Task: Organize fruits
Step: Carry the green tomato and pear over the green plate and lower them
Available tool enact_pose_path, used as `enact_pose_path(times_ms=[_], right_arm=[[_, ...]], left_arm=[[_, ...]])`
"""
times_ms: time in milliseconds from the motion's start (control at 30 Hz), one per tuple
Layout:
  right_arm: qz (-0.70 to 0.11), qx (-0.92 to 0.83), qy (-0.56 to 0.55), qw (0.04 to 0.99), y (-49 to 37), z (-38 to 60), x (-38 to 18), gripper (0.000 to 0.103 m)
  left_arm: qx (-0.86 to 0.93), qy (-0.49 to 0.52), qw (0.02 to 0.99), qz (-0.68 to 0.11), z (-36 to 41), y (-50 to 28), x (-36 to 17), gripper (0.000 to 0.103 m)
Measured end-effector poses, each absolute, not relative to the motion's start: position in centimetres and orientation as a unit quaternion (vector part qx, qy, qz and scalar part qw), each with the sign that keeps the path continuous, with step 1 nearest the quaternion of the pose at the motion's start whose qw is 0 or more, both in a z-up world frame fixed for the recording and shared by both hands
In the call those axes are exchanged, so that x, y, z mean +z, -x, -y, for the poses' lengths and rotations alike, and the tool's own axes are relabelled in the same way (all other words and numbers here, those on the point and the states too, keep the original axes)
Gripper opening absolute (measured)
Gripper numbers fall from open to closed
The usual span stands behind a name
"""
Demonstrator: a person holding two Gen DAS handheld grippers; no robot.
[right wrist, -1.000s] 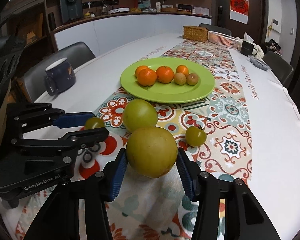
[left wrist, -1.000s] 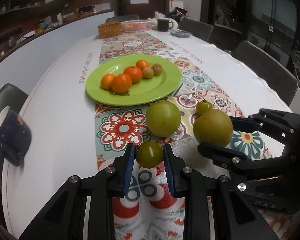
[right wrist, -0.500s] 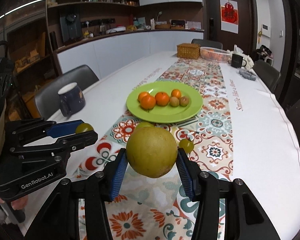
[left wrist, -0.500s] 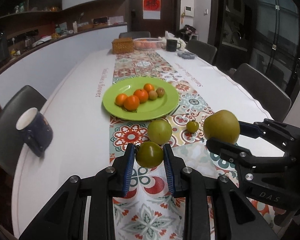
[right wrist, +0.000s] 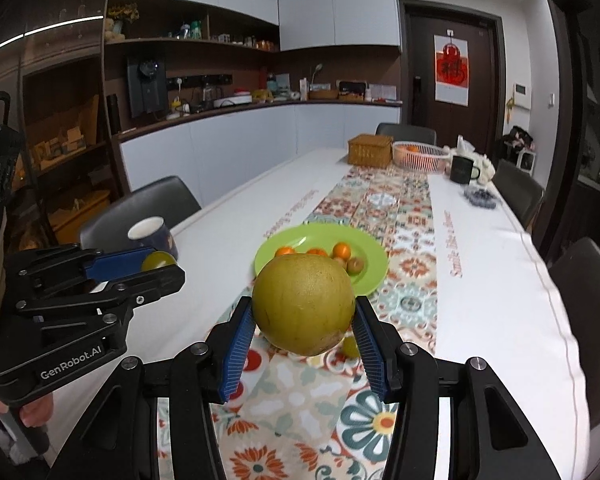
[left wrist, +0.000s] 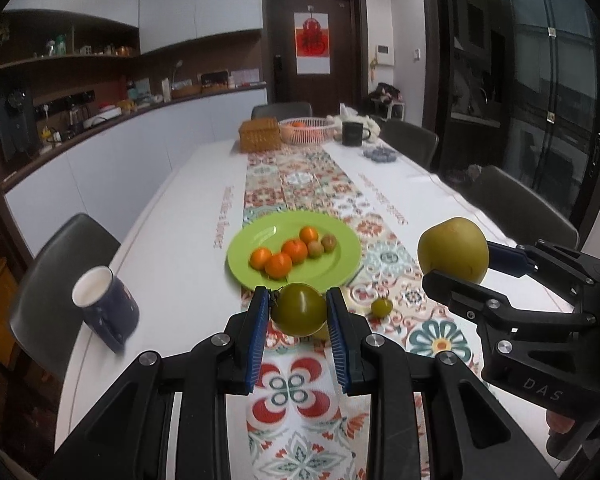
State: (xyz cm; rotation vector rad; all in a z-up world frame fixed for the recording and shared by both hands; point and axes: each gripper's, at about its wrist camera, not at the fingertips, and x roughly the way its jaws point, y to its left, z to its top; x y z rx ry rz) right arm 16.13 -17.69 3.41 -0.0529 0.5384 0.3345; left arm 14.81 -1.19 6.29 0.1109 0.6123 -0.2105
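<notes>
Left gripper point(left wrist: 299, 322): black plastic linkage arms, silver screw heads, ribbed blue pads point(left wrist: 256, 340), white "GenRobot.AI" on its side. Right gripper point(right wrist: 304, 336): same black build, blue pads point(right wrist: 370, 344), "DAS" lettering. Bare fingertips under both bodies.

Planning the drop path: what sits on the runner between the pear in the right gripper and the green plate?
Only bare runner, per the right wrist view; pear, plate.

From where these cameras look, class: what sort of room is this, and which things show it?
Most likely a home kitchen-dining room: a long dining table with chairs, a counter crowded with small appliances, and wall cabinets above it.
</notes>
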Motion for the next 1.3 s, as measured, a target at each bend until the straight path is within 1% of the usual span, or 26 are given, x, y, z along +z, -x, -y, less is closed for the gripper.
enact_pose_path(times_ms=[200, 400, 633, 900, 1300], right_arm=[[-0.251, 0.159, 0.028, 0.954, -18.3, 17.7, 5.7, 0.050], [-0.256, 0.166, 0.024, 0.952, -21.4, 17.5, 6.9, 0.050], [-0.268, 0.167, 0.035, 0.948, -25.9, 17.1, 7.3, 0.050], [-0.293, 0.163, 0.062, 0.940, -31.1, 16.3, 5.6, 0.050], [-0.350, 0.156, 0.062, 0.922, -38.9, 16.3, 0.1, 0.050]], left_arm=[[-0.096, -0.054, 0.951, -0.288, 0.9, -17.1, 8.2, 0.029], [-0.100, -0.051, 0.953, -0.281, 0.8, -19.9, 9.5, 0.029], [-0.103, -0.046, 0.949, -0.293, 0.5, -23.9, 9.2, 0.029], [-0.103, -0.038, 0.940, -0.322, -0.1, -28.8, 6.7, 0.029], [-0.111, -0.032, 0.921, -0.373, 0.1, -37.2, 1.6, 0.029]])
